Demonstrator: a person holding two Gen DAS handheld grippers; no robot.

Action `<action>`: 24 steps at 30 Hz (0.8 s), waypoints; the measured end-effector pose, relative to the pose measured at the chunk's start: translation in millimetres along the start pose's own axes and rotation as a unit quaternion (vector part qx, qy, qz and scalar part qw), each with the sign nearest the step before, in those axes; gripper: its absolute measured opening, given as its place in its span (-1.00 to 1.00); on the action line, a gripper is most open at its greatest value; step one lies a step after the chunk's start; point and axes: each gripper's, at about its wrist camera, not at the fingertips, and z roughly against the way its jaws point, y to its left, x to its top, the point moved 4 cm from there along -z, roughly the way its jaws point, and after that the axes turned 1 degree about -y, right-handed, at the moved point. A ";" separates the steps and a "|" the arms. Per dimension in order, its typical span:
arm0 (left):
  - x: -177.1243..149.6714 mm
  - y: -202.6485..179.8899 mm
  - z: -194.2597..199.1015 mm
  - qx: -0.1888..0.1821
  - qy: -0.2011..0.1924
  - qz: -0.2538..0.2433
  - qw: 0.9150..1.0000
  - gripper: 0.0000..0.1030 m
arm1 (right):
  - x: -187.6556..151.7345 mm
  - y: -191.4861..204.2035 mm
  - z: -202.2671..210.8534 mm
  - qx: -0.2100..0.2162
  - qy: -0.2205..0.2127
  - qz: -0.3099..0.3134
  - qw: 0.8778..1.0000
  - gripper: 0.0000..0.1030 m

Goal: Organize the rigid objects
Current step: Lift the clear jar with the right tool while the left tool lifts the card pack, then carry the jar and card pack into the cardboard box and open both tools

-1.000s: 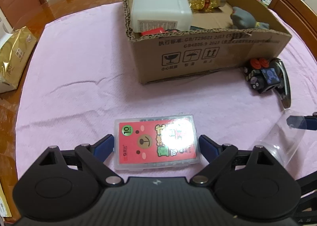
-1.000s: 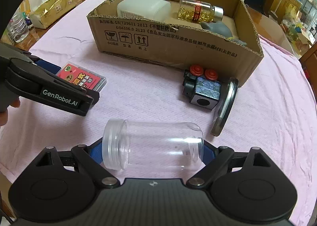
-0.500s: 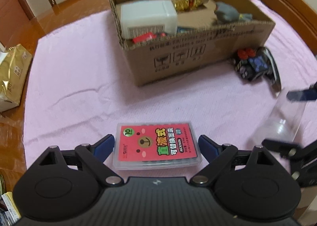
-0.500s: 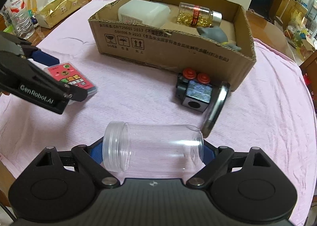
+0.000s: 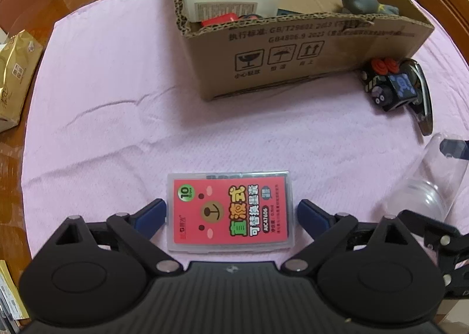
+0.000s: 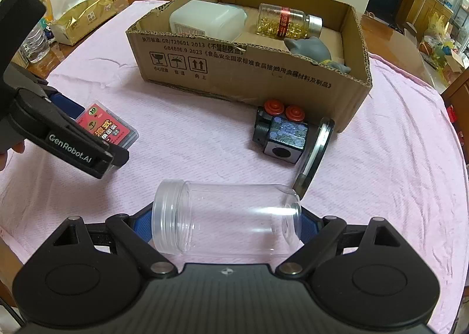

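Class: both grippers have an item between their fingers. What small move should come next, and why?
Probably carry both toward the cardboard box: the left gripper brackets the red card case, the right gripper spans the clear jar, and the box has bare floor.

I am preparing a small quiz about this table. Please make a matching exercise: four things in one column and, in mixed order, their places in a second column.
Things:
1. clear jar
2. red card case
3. bottle of gold capsules
4. black cube toy

Places:
A. inside the cardboard box
B. between the fingers of the left tool
C. on the pink cloth, just outside the box
D. lying sideways between the fingers of the right tool

Pairs: 1-D, 2-B, 3-A, 4-C
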 end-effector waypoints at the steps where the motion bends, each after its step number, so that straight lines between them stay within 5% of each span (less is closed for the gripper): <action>1: 0.4 -0.9 0.1 -0.001 0.000 0.001 1.000 0.82 | 0.1 0.1 0.1 -0.001 0.000 0.000 1.000 0.81; 24: 11.2 -9.9 52.9 -0.027 -0.042 -0.028 0.998 0.75 | 12.4 -13.4 15.3 0.013 -0.004 0.023 1.000 0.81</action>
